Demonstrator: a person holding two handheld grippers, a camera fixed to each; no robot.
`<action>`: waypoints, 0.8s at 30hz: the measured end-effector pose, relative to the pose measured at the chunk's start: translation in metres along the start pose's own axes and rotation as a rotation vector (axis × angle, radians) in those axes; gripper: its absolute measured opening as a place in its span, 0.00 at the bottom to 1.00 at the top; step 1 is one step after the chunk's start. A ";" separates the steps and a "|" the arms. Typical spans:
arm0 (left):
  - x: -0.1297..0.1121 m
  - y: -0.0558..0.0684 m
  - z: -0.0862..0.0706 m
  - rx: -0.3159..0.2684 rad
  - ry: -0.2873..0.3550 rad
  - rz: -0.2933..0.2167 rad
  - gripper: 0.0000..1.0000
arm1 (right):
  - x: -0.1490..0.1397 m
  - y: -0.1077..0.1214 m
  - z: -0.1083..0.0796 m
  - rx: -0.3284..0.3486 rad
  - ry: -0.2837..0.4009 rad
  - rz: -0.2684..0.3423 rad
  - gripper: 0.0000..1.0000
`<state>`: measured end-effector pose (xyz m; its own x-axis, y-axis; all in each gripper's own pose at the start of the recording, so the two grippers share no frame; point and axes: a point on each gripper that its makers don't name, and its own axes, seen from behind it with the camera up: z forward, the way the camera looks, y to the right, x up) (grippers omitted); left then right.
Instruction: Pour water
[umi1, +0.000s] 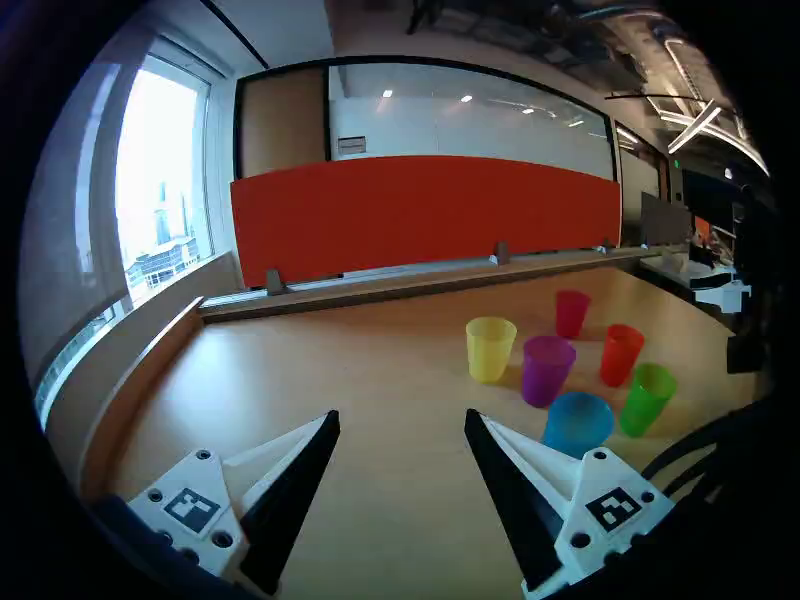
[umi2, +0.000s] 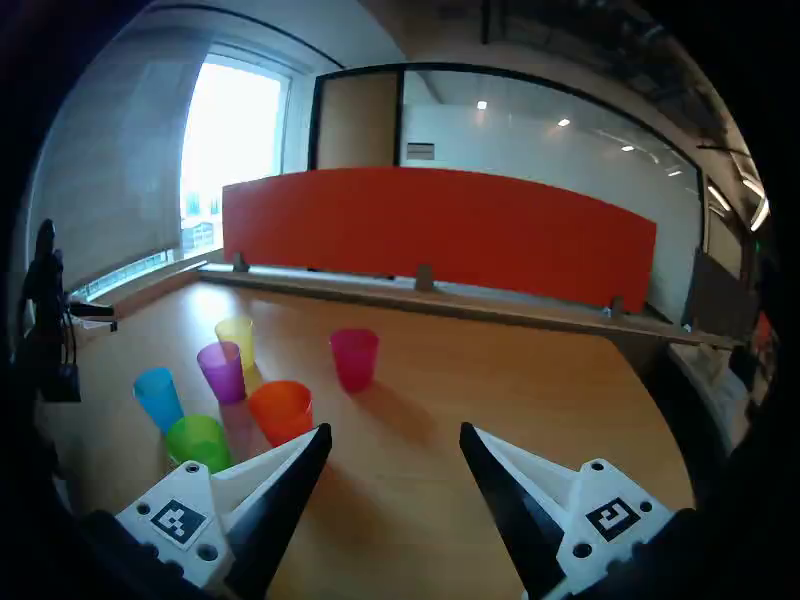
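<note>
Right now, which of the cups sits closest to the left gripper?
The blue cup, just beyond one finger of the left gripper; the green cup and the purple cup stand farther off.

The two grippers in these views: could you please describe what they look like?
The left gripper and the right gripper look alike: each has two wedge-shaped white fingers tapering to a point, with black pads along their inner faces. Every finger carries a square black-and-white marker and small screw holes near its base. Dark cables run beside the left gripper.
</note>
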<state>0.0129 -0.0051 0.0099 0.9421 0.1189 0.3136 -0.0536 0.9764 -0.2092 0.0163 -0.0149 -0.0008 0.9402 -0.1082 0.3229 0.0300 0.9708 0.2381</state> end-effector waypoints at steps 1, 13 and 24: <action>0.002 -0.002 0.000 0.009 0.011 -0.008 0.93 | 0.004 0.000 0.000 -0.006 0.013 0.004 0.99; 0.022 -0.010 -0.002 0.042 0.124 -0.054 0.93 | 0.046 -0.005 -0.007 -0.081 0.199 0.017 0.99; 0.053 -0.021 -0.017 0.087 0.239 -0.067 0.93 | 0.073 -0.006 -0.017 -0.145 0.342 0.053 0.99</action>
<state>0.0701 -0.0220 0.0148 0.9954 0.0173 0.0938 -0.0068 0.9937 -0.1115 0.0902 -0.0250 0.0056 1.0000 -0.0025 0.0008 0.0025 0.9960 0.0893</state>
